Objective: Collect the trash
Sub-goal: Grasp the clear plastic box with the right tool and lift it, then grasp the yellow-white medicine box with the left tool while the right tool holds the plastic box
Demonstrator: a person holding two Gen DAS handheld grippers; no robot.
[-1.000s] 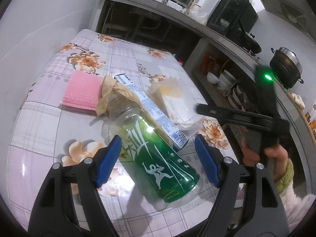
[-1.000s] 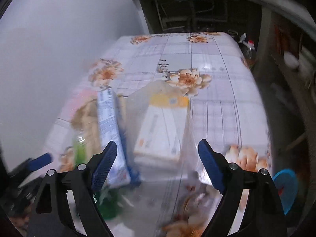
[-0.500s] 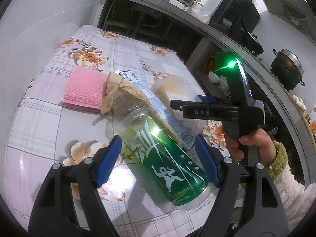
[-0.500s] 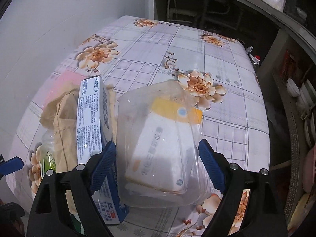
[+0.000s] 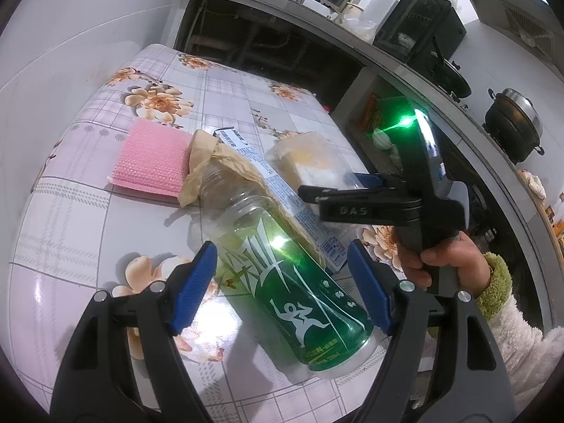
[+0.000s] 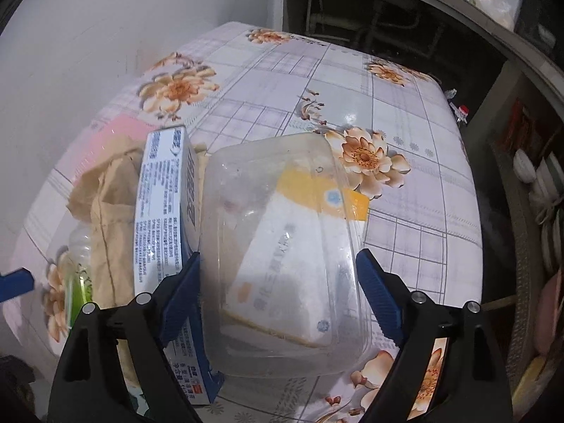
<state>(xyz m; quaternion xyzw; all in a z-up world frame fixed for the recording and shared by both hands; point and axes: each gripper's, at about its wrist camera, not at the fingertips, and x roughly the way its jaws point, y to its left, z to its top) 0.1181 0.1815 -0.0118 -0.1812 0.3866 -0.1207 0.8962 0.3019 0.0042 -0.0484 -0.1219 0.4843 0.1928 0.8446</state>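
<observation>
The left gripper (image 5: 282, 290) hangs with its blue-padded jaws spread wide on either side of a green plastic bottle (image 5: 299, 282) that lies on its side on the bench (image 5: 70, 211), a surface covered in a pale checked cloth printed with orange flowers. The pads stand clear of the bottle's sides; nothing is gripped. The bottle's open, clear neck points toward 11 o'clock in the left wrist view and its green base toward 5 o'clock.

Over the bottle's neck lies a crumpled piece of brown paper (image 5: 215, 165). At 10 o'clock from the bottle, a flat pink bubble-wrap pad (image 5: 149, 158) rests on the cloth, touching the paper's edge. A long white and blue printed carton (image 5: 282, 190) lies along the bottle's far side, from 12 o'clock down toward 3 o'clock.

The right gripper (image 6: 278, 289) also stands wide, its jaws set to either side of a clear plastic lidded tub (image 6: 282, 239) that holds a white box with a yellow band (image 6: 303, 218). Whether the pads touch the tub's walls I cannot tell; they look just beside it, not pressing. The left pad sits in the gap between tub and carton (image 6: 162, 211), which lies at 9 o'clock from the tub in the right wrist view, with the brown paper (image 6: 105, 204) beyond it.

In the left wrist view a hand (image 5: 444, 257) in a fluffy white sleeve with a green cuff holds the right gripper's black handle at 3 o'clock.
</observation>
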